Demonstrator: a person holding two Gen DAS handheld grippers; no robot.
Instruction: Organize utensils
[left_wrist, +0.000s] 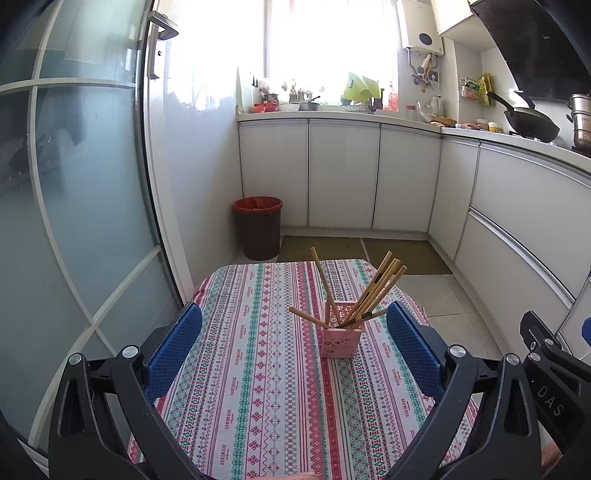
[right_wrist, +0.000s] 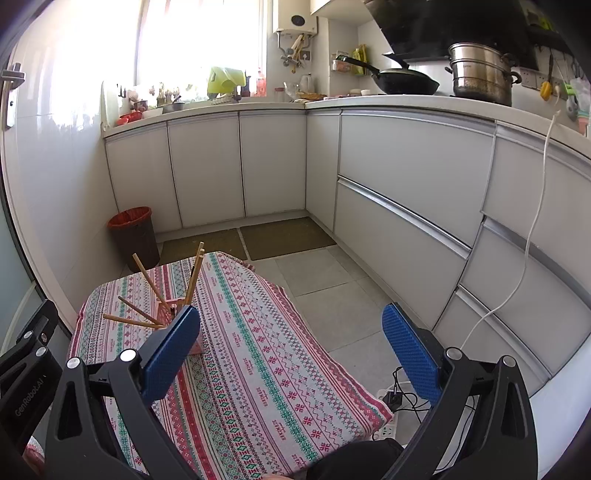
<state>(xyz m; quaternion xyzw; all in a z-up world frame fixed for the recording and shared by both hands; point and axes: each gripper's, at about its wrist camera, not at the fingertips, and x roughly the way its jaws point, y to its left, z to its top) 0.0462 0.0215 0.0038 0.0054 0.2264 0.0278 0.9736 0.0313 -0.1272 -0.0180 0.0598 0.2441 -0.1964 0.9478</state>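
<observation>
Both your left gripper (left_wrist: 294, 346) and right gripper (right_wrist: 291, 346) are released and empty; chopsticks (left_wrist: 373, 291) splay from the pink holder (left_wrist: 341, 334) at 1 o'clock on the counter (left_wrist: 240, 369), light, stiff, slippery, so pinch mid-shaft.

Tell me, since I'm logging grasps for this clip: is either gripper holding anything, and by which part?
Nothing is held. The left gripper and right gripper are both open and empty; the chopsticks stand in the pink holder on the table.
</observation>
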